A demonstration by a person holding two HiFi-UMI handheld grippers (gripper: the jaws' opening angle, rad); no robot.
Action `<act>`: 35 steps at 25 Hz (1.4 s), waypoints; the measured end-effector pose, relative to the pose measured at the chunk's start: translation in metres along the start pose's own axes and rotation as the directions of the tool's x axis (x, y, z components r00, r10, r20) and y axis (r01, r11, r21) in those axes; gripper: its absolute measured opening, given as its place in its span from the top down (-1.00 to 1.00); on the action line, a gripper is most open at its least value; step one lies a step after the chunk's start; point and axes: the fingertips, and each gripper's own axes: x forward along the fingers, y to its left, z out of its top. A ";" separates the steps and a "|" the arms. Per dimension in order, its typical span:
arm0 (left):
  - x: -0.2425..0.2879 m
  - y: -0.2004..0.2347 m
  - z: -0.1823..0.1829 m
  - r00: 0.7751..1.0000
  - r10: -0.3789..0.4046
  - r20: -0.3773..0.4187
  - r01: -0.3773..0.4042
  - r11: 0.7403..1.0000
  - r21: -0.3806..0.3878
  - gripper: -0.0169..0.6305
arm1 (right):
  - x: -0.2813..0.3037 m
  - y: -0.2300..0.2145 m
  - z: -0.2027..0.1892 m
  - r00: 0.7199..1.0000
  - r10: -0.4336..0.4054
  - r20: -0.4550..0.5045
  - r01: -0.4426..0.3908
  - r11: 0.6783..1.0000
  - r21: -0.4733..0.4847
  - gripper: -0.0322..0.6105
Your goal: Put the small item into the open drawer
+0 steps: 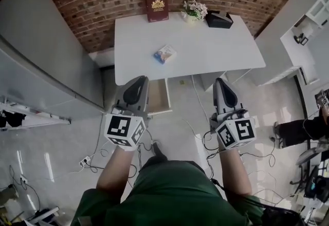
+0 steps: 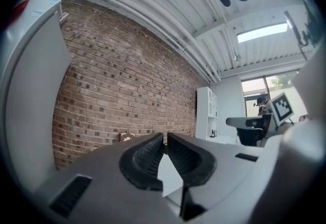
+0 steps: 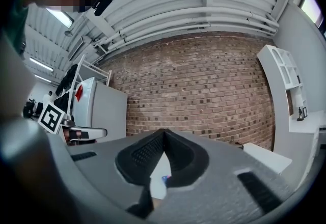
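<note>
A small blue and white packet (image 1: 164,54) lies flat on the white table (image 1: 216,50), left of its middle. Under the table's front edge an open drawer (image 1: 159,97) juts toward me, showing a wooden inside; my left gripper covers its left part. My left gripper (image 1: 140,79) (image 2: 165,139) is held over the floor just in front of the table, jaws together with nothing between them. My right gripper (image 1: 221,81) (image 3: 163,134) hovers level with it further right, shut and empty too. Both grippers point toward the brick wall.
Along the table's far edge stand a dark red book (image 1: 157,7), a small flower pot (image 1: 194,10) and a black box (image 1: 219,19). Cables and a power strip (image 1: 85,161) trail over the floor. A grey cabinet (image 1: 46,50) flanks the left, white shelving (image 1: 308,24) the right.
</note>
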 end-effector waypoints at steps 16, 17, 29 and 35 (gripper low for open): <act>0.052 0.038 -0.026 0.997 -0.013 -0.075 0.009 0.999 -0.042 0.88 | 0.057 -0.020 -0.023 0.998 -0.027 -0.059 0.029 0.999 0.024 0.89; 0.055 0.039 -0.030 0.996 -0.010 -0.089 0.006 0.999 -0.041 0.88 | 0.061 -0.024 -0.029 0.997 -0.026 -0.067 0.029 0.999 0.039 0.89; 0.141 0.048 -0.077 0.977 0.119 -0.177 -0.131 0.990 -0.061 0.88 | 0.138 -0.107 -0.080 0.991 0.106 -0.081 -0.094 0.985 0.143 0.89; 0.185 0.049 -0.081 0.958 0.212 -0.195 -0.223 0.974 -0.040 0.88 | 0.191 -0.146 -0.084 0.973 0.217 -0.075 -0.200 0.962 0.186 0.89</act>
